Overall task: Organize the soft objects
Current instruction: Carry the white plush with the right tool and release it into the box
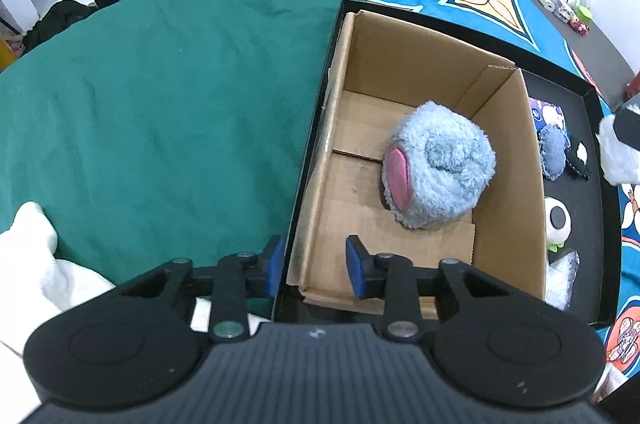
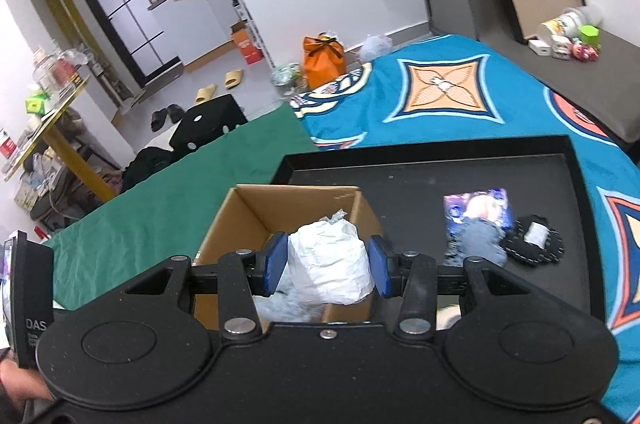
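Note:
A brown cardboard box (image 1: 404,71) stands in a black tray (image 1: 592,159) on the bed. A fluffy light-blue plush (image 1: 444,167) with a pink patch lies inside the box. My left gripper (image 1: 314,266) is open and empty, its blue pads straddling the box's near left wall. My right gripper (image 2: 328,264) is shut on a white soft bundle (image 2: 332,264) and holds it above the box (image 2: 240,216). In the right wrist view a bit of the blue plush (image 2: 288,308) shows under the bundle.
Small soft items lie in the tray beside the box: a denim piece (image 1: 554,151), a black-and-white plush (image 1: 558,220), a dark patch (image 2: 534,238) and a picture pouch (image 2: 478,209). A green cloth (image 1: 160,95) covers the bed's left, a white towel (image 1: 40,264) lies near left.

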`<action>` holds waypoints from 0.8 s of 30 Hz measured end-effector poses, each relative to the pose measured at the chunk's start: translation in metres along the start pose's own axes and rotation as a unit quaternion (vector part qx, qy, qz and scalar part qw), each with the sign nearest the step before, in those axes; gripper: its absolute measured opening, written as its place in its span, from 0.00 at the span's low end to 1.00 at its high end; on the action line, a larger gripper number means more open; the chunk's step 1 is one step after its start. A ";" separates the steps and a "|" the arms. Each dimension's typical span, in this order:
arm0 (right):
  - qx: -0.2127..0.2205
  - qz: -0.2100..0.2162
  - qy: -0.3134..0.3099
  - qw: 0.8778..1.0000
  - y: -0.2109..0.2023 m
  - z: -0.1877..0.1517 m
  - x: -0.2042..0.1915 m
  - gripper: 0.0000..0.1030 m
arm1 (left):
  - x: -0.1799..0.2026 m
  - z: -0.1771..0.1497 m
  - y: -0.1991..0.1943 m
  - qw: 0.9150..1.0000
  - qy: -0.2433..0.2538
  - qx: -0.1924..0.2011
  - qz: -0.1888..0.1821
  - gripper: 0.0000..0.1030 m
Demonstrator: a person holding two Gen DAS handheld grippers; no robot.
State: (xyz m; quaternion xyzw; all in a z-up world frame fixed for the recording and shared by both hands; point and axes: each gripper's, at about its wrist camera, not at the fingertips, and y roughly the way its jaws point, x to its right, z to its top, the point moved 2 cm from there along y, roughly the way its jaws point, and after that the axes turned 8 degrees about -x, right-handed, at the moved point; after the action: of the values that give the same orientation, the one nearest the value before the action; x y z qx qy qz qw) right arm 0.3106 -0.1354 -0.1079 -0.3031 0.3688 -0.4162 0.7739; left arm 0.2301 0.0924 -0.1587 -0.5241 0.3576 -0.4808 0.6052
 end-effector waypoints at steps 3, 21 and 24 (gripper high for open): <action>-0.006 0.005 -0.012 1.000 0.007 0.004 -0.012 0.42 | -0.003 0.001 0.002 1.000 -0.005 -0.004 -0.007 0.24; -0.022 0.015 -0.083 0.996 0.045 0.033 -0.076 0.43 | -0.019 0.008 0.004 0.998 -0.047 -0.017 -0.035 0.14; -0.031 0.000 -0.089 0.996 0.052 0.037 -0.082 0.56 | -0.022 0.009 0.003 0.998 -0.053 -0.017 -0.040 0.14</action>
State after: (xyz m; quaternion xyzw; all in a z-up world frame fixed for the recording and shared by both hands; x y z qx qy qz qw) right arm 0.3319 -0.0343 -0.1016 -0.3624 0.3115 -0.3762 0.7938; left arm 0.2328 0.1159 -0.1618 -0.5731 0.3123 -0.4697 0.5945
